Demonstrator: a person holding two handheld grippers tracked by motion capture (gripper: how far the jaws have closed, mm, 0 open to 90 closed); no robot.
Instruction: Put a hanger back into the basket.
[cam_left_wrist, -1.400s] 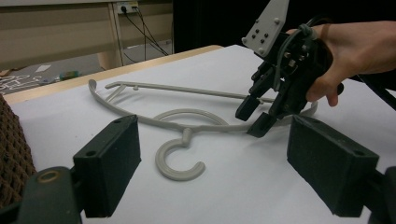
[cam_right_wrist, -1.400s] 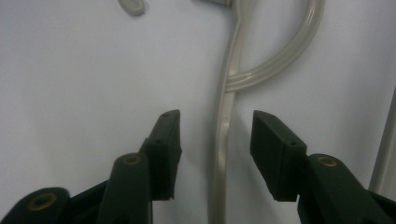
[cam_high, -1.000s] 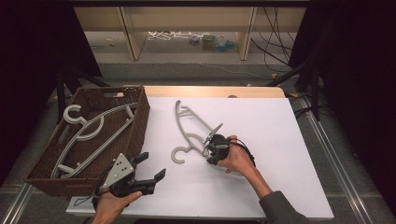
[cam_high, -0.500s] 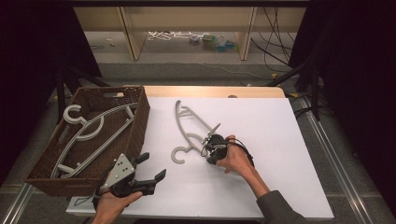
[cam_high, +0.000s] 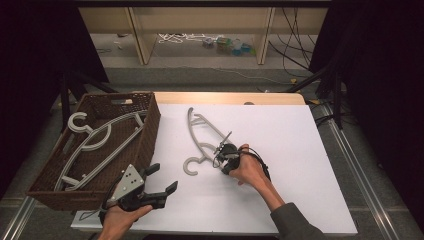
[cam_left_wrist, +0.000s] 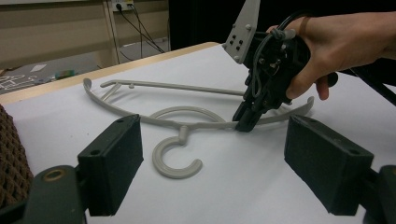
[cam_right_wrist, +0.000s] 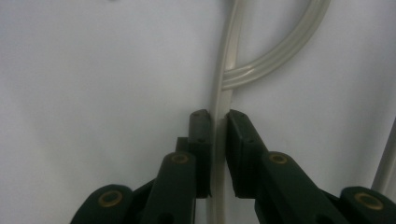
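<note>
While left gripper waits near bench front edge, jaws spread wide and empty, right gripper clamped on arm of grey plastic hanger lying flat mid-bench, likely for lift into brown wicker basket alongside.

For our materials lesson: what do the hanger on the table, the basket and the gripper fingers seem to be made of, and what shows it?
Hanger: probably moulded plastic, matt pale grey, with ribbed grooves along its arms.
Basket: woven wicker or rattan look, dark brown; could be synthetic.
Right gripper fingers: black, matt, likely plastic or rubber pads, closed on the hanger.
</note>
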